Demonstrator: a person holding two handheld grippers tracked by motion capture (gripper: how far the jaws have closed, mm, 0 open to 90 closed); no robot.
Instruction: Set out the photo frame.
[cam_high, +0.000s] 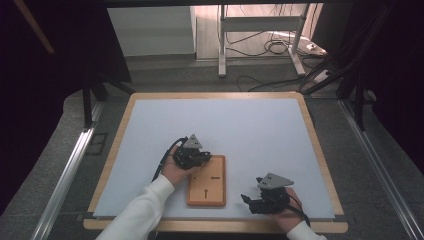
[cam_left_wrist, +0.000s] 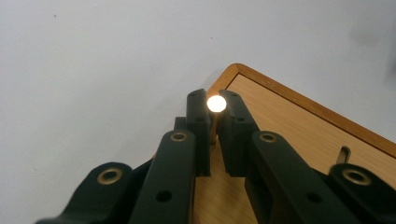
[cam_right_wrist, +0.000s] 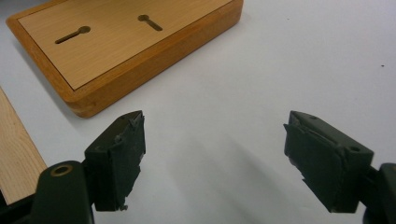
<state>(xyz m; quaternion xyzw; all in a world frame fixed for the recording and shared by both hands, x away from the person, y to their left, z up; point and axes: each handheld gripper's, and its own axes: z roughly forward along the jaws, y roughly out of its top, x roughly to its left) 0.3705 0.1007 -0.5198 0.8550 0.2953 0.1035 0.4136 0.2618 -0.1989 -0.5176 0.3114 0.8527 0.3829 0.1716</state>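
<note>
Jaws grip peg (cam_left_wrist: 215, 103) over wooden board (cam_high: 206, 182).

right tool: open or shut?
Open. In the right gripper view the right tool has its jaws spread wide, bare white table between them, nothing held; wooden board sits ahead.

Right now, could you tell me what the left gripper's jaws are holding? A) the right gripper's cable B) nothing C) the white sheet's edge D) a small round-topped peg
D: in the left gripper view the left gripper has its jaws closed around a small round-topped peg above the wooden board.
</note>
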